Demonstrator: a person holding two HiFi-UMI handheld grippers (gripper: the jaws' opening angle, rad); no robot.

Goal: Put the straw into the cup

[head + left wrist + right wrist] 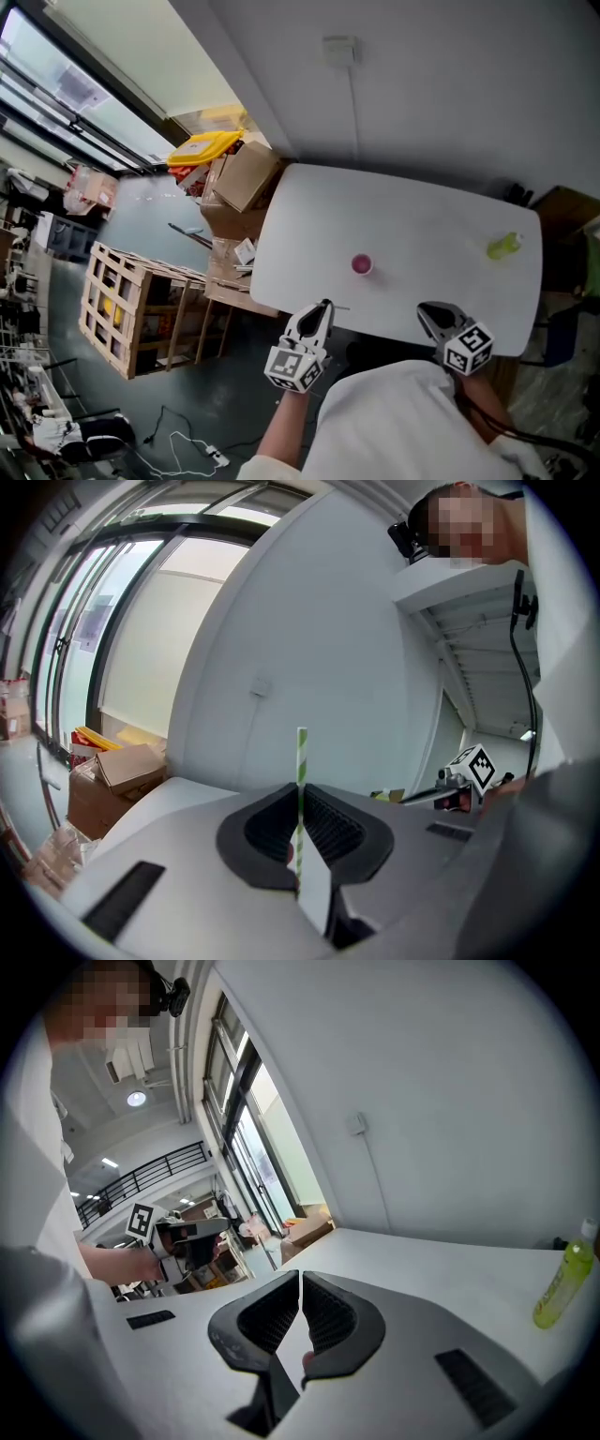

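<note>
One thin green-and-white striped straw (301,752), upright, pinched in our left claw (301,797), our right claw (300,1281) closed, empty

Straw (301,757): I see only the upper striped length. The lower end is buried between the closed jaws of the left tool (301,794), and in the head view it is too thin for me to confirm. Cup (362,264): too small for me to read any contents. Worktop (422,216): near edge partly covered by the person's white sleeve (403,422). Bottle (503,246): label unreadable. Floor clutter beyond the wooden crate (141,309): too small to sort.
</note>
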